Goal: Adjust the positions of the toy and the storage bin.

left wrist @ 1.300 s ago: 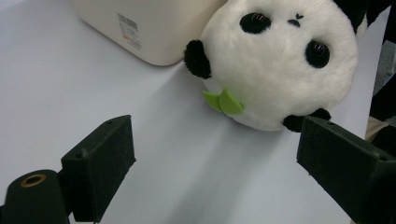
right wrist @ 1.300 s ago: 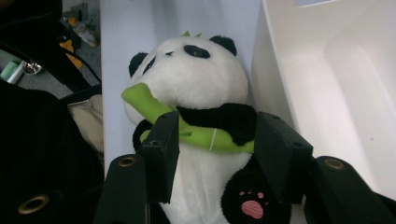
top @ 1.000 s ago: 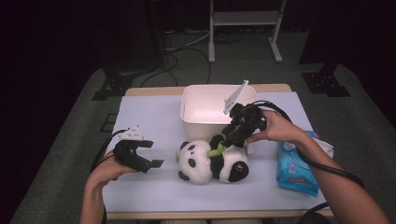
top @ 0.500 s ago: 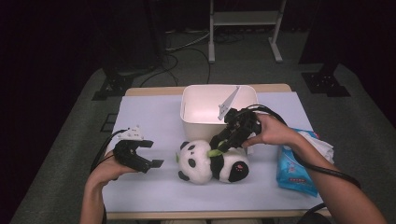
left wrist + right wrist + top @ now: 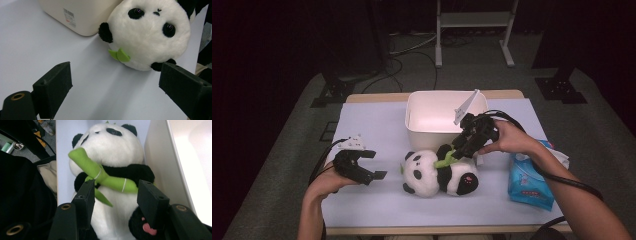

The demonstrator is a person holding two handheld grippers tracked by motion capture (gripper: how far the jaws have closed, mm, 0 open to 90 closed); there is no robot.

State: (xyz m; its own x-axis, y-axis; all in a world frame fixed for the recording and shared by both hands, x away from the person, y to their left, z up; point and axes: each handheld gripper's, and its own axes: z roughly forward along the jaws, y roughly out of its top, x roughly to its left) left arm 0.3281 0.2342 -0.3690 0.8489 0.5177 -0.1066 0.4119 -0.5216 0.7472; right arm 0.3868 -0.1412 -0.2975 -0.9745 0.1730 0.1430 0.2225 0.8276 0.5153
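Note:
A black-and-white panda plush (image 5: 424, 172) lies on the pale blue table cover, just in front of a white bin (image 5: 412, 117). It hugs a green bamboo stalk (image 5: 100, 176). My right gripper (image 5: 456, 150) reaches down onto the panda's chest. In the right gripper view its jaws (image 5: 115, 192) stand apart on either side of the torso and bamboo, not visibly squeezing. My left gripper (image 5: 373, 165) rests open to the left of the panda with nothing between its jaws. In the left gripper view (image 5: 115, 75) it faces the panda's head (image 5: 147, 32) and the bin (image 5: 82, 15).
A blue tissue pack (image 5: 527, 180) lies at the table's right edge, under the right forearm. The bin's inside looks empty. A metal stand (image 5: 472, 20) and cables sit on the dark floor beyond the table.
The right gripper has come down and to the left, from the bin's front rim onto the panda's chest. The left gripper and the panda have stayed put.

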